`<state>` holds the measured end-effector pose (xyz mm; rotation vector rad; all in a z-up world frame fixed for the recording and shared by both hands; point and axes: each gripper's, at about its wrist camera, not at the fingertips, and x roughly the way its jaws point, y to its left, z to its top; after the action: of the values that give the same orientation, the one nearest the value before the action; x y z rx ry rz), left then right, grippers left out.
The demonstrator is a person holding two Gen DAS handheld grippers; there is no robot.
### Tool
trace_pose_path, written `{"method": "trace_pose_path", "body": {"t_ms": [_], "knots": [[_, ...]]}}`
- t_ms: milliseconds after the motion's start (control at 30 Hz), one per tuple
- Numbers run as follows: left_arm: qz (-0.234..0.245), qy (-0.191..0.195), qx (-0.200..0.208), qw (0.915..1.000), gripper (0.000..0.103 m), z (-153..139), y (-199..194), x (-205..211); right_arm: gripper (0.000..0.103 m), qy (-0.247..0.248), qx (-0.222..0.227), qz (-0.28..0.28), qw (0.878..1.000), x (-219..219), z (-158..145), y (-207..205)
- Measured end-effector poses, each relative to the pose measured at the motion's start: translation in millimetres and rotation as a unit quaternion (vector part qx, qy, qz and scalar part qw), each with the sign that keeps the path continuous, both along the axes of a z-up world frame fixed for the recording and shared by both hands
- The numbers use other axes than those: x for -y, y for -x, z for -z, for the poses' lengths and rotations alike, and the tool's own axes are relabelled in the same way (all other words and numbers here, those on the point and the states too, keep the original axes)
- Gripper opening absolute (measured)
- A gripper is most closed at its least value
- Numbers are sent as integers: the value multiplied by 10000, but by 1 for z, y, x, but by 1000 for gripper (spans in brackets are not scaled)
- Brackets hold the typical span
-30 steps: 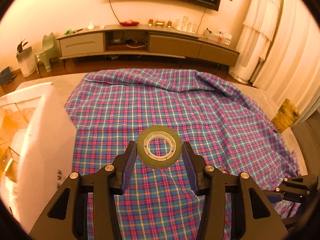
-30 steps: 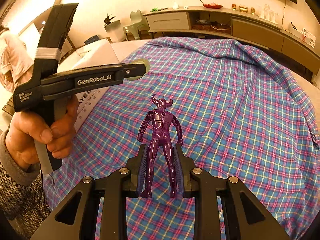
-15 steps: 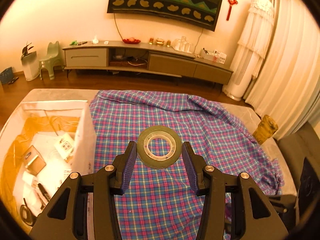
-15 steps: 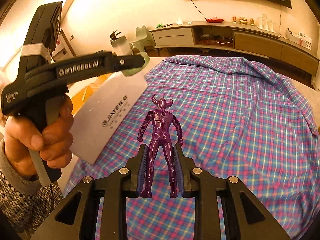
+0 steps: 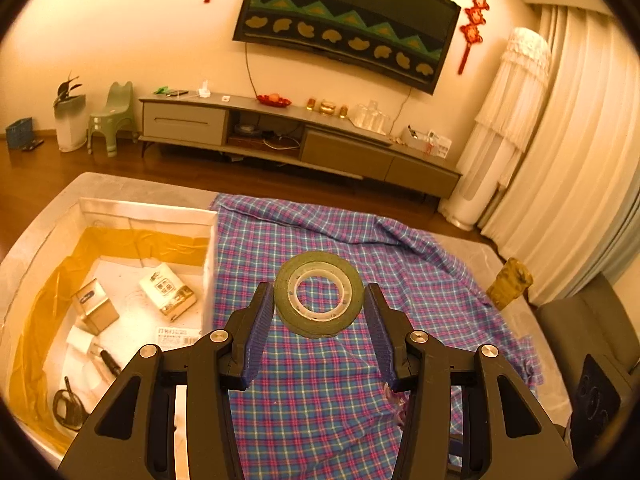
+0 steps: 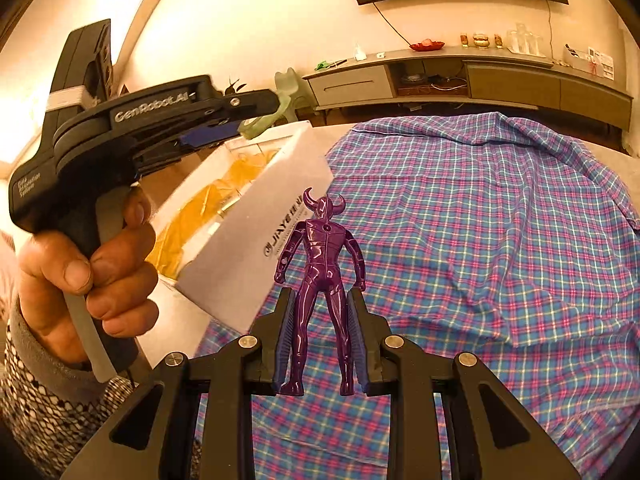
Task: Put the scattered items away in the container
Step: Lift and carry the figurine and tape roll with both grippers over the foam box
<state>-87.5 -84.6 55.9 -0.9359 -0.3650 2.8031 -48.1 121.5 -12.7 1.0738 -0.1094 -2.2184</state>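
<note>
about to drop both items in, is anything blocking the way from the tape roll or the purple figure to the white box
Nothing visible blocks either. The tape roll, held in the left gripper, has only the near wall of the open white box to clear. The purple figure, in the right gripper, hangs beside that box.

Box (image 5: pixel 120 216) sat left of cloth (image 5: pixel 320 400); packets (image 5: pixel 168 292) lay in it; cabinet (image 5: pixel 300 136) behind.

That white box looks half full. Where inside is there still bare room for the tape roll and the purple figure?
In the white box, the middle floor right of the small cartons is bare. The near left corner is crowded with dark odds and ends.
</note>
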Motion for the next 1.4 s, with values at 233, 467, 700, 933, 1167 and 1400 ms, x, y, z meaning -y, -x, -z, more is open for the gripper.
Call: {"method": "trace_pose_path", "body": {"t_ms": [233, 467, 700, 933, 1167, 1400], "knots": [[-187, -273, -154, 9993, 48, -9, -17, 28, 28, -25, -206, -113, 9997, 20, -24, -12], [-365, -513, -210, 9978, 48, -9, -27, 54, 28, -81, -399, -278, 9988, 46, -44, -27], [-570, -871, -303, 9941, 48, -5, -49, 88, 28, -164, -526, -418, 9976, 73, -56, -32], [-885, -1131, -276, 9892, 48, 6, -57, 127, 28, -243, -609, -601, 9960, 106, -60, -35], [-1143, -1285, -288, 9847, 48, 11, -59, 154, 28, -335, -682, -770, 9941, 138, -63, -32], [-1321, -1385, -181, 9813, 48, 23, -52, 170, 28, -433, -714, -907, 9924, 167, -60, -23]]}}
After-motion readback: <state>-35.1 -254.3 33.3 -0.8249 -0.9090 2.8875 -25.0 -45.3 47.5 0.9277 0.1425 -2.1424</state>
